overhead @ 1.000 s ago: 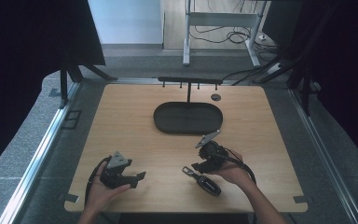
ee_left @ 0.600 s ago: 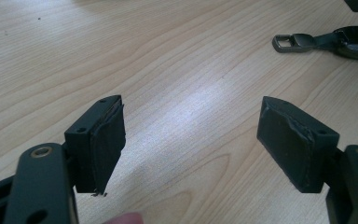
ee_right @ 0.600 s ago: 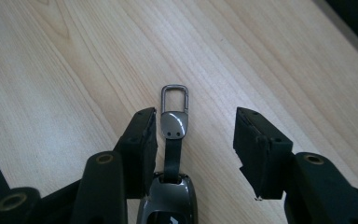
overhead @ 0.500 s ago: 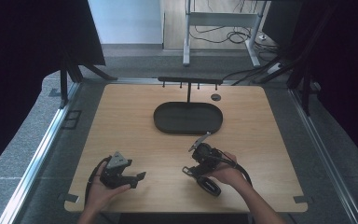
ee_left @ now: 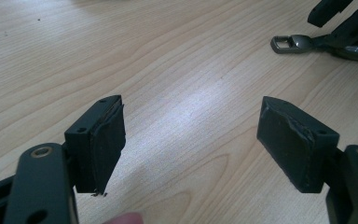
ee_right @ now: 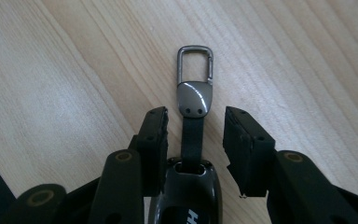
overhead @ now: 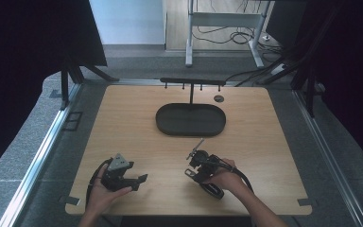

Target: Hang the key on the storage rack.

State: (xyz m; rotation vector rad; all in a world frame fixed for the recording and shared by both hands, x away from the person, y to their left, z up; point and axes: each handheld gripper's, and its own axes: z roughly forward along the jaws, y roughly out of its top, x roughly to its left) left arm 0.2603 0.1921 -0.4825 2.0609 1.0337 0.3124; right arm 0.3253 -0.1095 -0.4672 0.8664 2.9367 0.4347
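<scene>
Right tongs [ee_right: 195, 123] closing astride key fob [ee_right: 186, 191], unpinched

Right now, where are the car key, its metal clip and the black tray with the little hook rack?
car key [ee_right: 186, 196], right gripper view, on its glossy black body.
metal clip [ee_right: 195, 95], right gripper view, on its shiny grey base.
black tray [overhead: 170, 126], high view, on its left rim.

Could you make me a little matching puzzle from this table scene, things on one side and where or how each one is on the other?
Things:
1. key fob
2. metal clip
3. oval tray
4. left gripper

States:
A. jaws wide apart over bare wood
B. dark, at the table's middle
C. lying between the right gripper's jaws
D. grey, on the fob's strap end

Pairs: 1-C, 2-D, 3-B, 4-A
</scene>
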